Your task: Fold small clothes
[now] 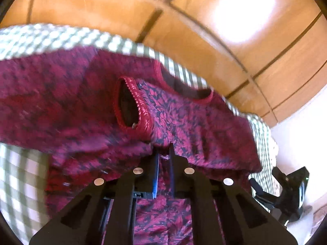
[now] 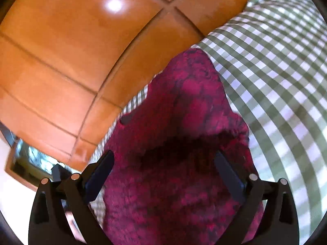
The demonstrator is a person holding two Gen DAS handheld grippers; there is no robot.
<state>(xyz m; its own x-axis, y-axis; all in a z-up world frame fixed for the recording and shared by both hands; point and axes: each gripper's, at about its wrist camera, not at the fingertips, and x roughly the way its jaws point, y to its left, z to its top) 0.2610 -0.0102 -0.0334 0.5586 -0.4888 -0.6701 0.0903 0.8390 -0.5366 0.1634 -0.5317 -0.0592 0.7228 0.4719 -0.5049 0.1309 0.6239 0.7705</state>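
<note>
Left gripper: the left gripper [image 1: 164,147] is pinching a fold of the red garment [image 1: 179,110]; its jaws are standing narrow, only a thin strip of cloth showing between the two black fingers [image 1: 179,163], and the fabric is bunching over the tips toward 12 o'clock.

Right gripper: the right gripper [image 2: 163,159] is standing with jaws wide apart, the garment [image 2: 175,134] passing between them; the cloth is lying across the whole gap, but whether either pad [image 2: 229,173] is pressing on it cannot be told.

Garment position: it is lying on the checked cloth [image 1: 18,173], spreading from 9 o'clock to 3 o'clock in the left wrist view and rising to a blunt point at 12 o'clock in the right wrist view.

Material: the garment is showing a crimson leaf print on dark blue, thin and soft, creasing in loose waves; a glossy red ribbed band is edging an oval opening [image 1: 127,104] at 11 o'clock of the left jaws, and a second red-edged curve is sitting at 1 o'clock.

Surface: the checked cloth [image 2: 276,71] is green and white gingham, lying beside a glossy orange-brown tiled floor [image 2: 61,51] with dark joints.

Hard to read: motion blur is smearing the garment's left half; a dark hollow under a fold in the right wrist view is hiding what lies inside; a black object [image 1: 286,192] at 4 o'clock is being cut off by the lens edge.
</note>
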